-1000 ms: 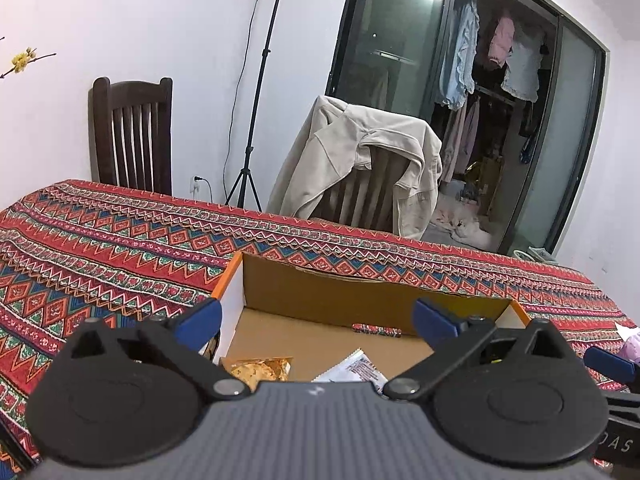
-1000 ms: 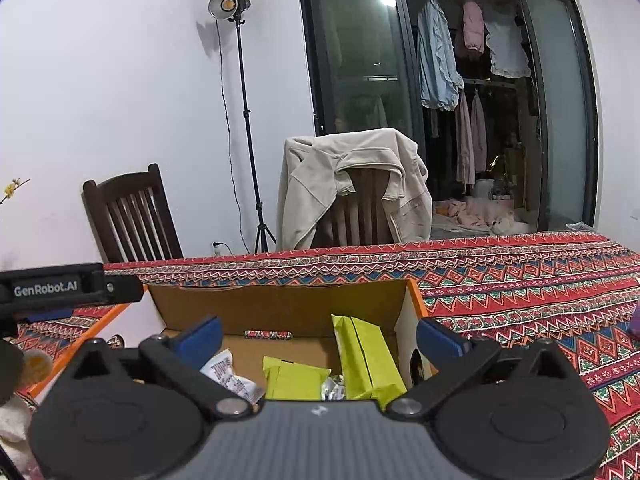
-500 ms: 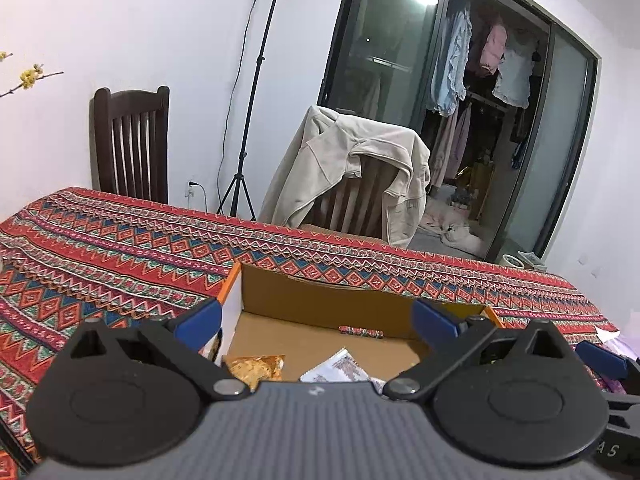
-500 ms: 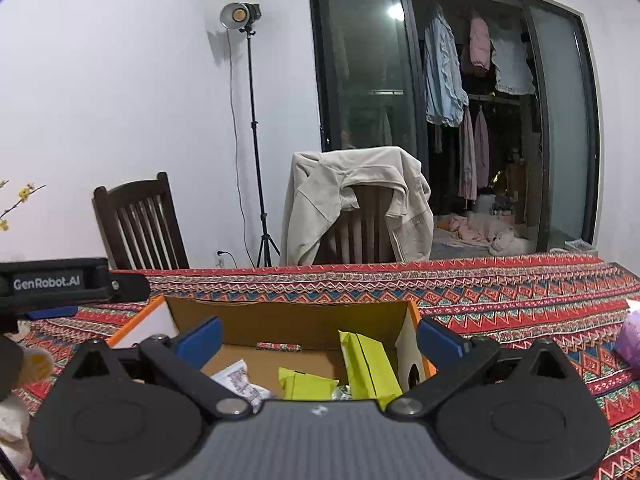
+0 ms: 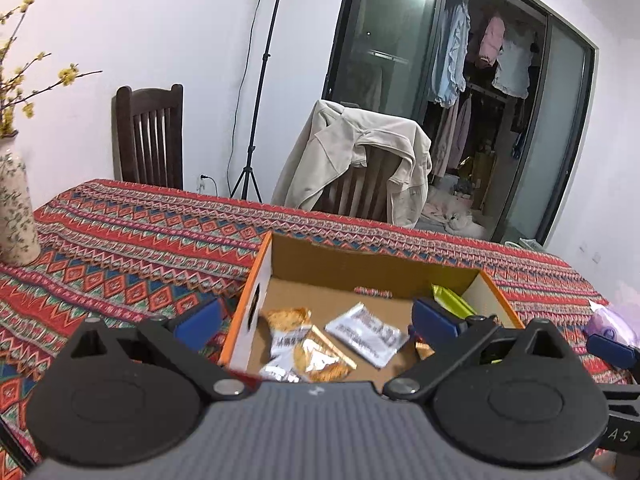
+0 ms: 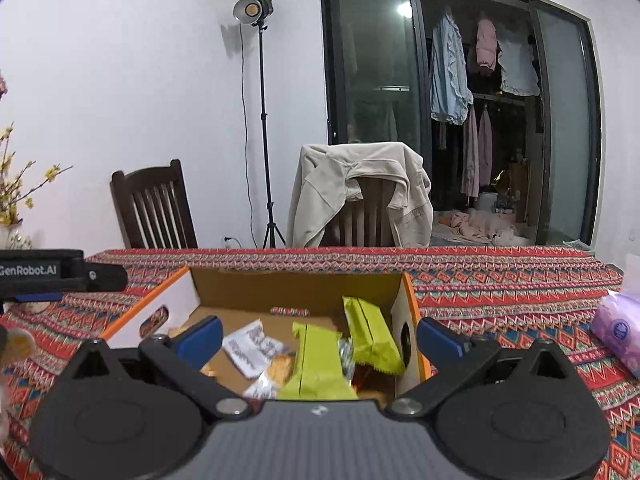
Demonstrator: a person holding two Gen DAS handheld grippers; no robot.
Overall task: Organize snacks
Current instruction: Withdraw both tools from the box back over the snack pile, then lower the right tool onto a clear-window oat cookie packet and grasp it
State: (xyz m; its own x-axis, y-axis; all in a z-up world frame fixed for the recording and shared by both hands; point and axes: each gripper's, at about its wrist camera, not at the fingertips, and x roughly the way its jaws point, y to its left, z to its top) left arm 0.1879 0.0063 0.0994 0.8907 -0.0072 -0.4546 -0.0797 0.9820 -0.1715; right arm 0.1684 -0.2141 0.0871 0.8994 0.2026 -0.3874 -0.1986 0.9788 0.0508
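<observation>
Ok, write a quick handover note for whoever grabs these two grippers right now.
Left gripper: open, empty, over the near left part of the cardboard box.
Right gripper: open, empty, over the near right part of the box.
In the box: two green packets on the right, a white sachet, silver and orange cracker packs, and a small red candy by the far wall.
Done: these snacks are in the box.
Left: a purple pack sits on the tablecloth to the right; I cannot tell whether it belongs in the box.
</observation>
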